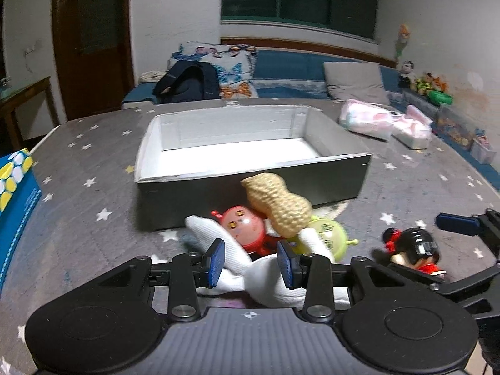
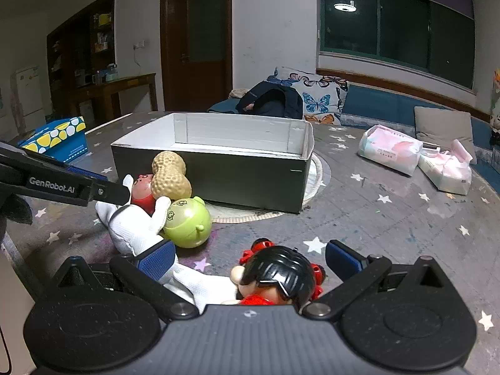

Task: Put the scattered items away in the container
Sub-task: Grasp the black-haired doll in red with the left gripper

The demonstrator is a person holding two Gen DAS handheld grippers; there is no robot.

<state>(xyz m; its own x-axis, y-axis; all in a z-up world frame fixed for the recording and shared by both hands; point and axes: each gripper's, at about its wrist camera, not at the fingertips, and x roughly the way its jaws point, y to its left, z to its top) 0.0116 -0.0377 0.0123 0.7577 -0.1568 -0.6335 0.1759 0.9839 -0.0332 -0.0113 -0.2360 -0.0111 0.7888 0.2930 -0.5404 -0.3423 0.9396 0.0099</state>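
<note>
An open dark box (image 1: 250,187) with a white inside (image 2: 218,168) stands on the starred cloth. Before it lie a peanut toy (image 1: 276,206) (image 2: 170,172), a red doll (image 1: 247,228) (image 2: 142,192), a green doll (image 1: 328,234) (image 2: 187,223) and a white sock (image 1: 231,250) (image 2: 134,228). My left gripper (image 1: 251,261) is open, its jaws either side of the sock. My right gripper (image 2: 250,257) is open around a black-haired doll (image 2: 278,276) (image 1: 415,250).
A blue and yellow box (image 1: 15,187) (image 2: 56,140) stands at the left. Pink tissue packs (image 1: 384,123) (image 2: 415,156) lie at the right back. A round white mat (image 2: 312,184) sits under the box. Beyond the table's far edge is a bench with cushions.
</note>
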